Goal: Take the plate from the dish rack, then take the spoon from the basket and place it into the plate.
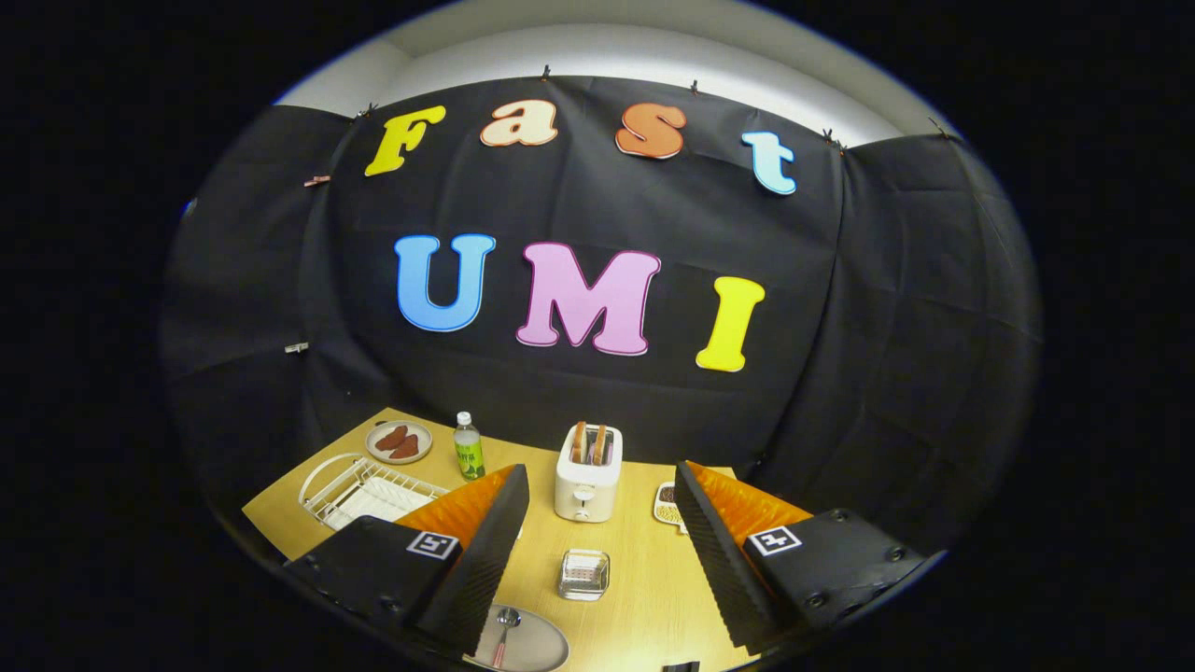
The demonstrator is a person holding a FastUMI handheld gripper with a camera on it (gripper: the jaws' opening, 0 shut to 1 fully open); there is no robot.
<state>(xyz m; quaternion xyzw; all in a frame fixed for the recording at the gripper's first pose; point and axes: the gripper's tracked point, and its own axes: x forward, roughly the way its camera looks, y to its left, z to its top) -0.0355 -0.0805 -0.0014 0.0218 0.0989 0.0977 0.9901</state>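
**Spoon lies in the plate; gripper stands wide and empty**

Nearest, at the table's near edge, the plate [537, 646] lies flat on the wooden table [644, 579], just below the tip of the left finger. The spoon [504, 630] rests in it, bowl toward the far side, reddish handle toward the near side. Judged from this, the task looks done or close to it. The plate looks smooth, stiff and probably breakable, best taken by its rim. The spoon seems light, thin and slippery on such a surface; the handle is the sensible place to pinch it.

The gripper [597, 551] is spread wide, its fingers well apart, holding nothing and touching nothing that can be seen.

Between the fingers, a little farther, sits a small clear glass dish [584, 573]. Beyond it stands a white toaster [588, 476] with two slices in its slots. To the left, past the left finger, is the white wire dish rack [359, 490], then a green bottle [469, 448] and a small plate of brown food [400, 441] at the far left.
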